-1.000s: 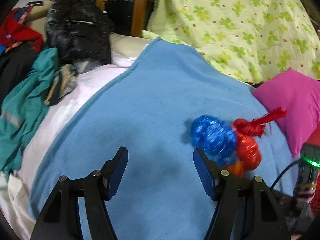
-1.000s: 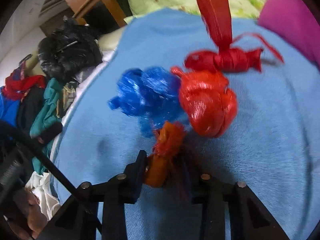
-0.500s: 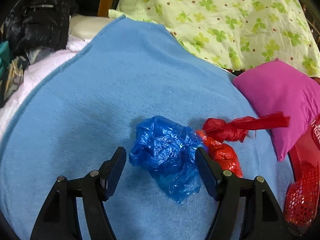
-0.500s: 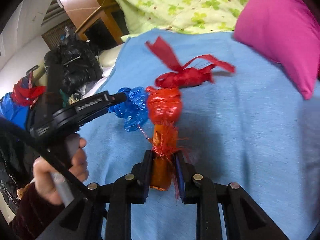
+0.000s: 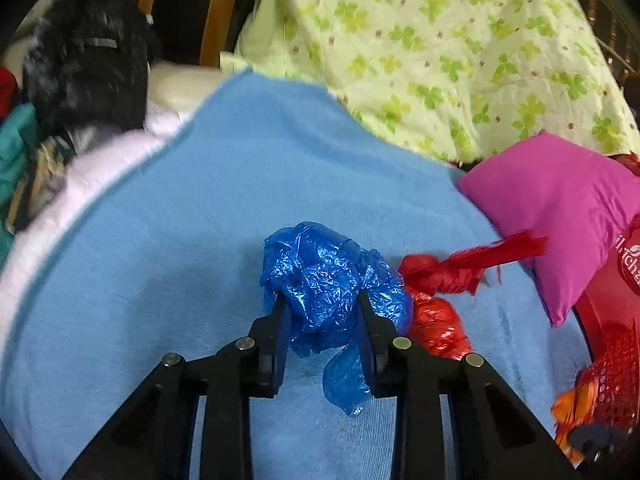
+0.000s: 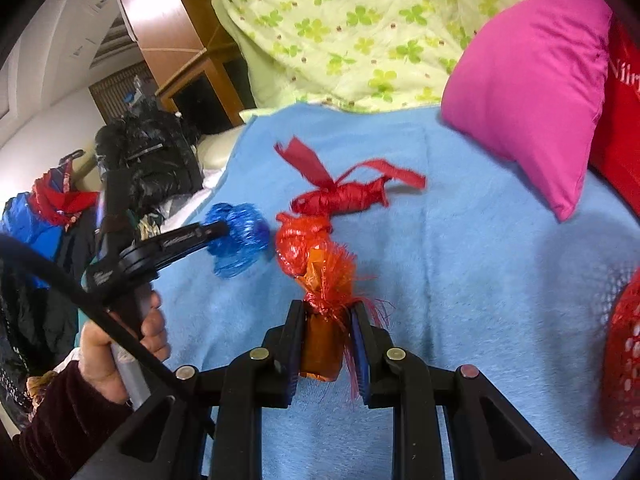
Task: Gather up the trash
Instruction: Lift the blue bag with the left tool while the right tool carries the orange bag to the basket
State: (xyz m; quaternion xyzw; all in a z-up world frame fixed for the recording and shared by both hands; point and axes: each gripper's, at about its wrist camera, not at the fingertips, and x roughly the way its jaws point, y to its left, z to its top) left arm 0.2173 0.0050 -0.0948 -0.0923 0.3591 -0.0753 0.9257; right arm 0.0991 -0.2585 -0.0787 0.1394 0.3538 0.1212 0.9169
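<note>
On blanket | left gripper closing on blue bag | right gripper clamps orange wrapper

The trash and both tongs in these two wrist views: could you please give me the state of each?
Left tongs: closing on the blue bag.
Blue bag: crumpled, between the pads.
Right tongs: shut on the orange wrapper.
Orange wrapper: gripped, lifted.
Red bag: knotted, lying on the blanket.
</note>
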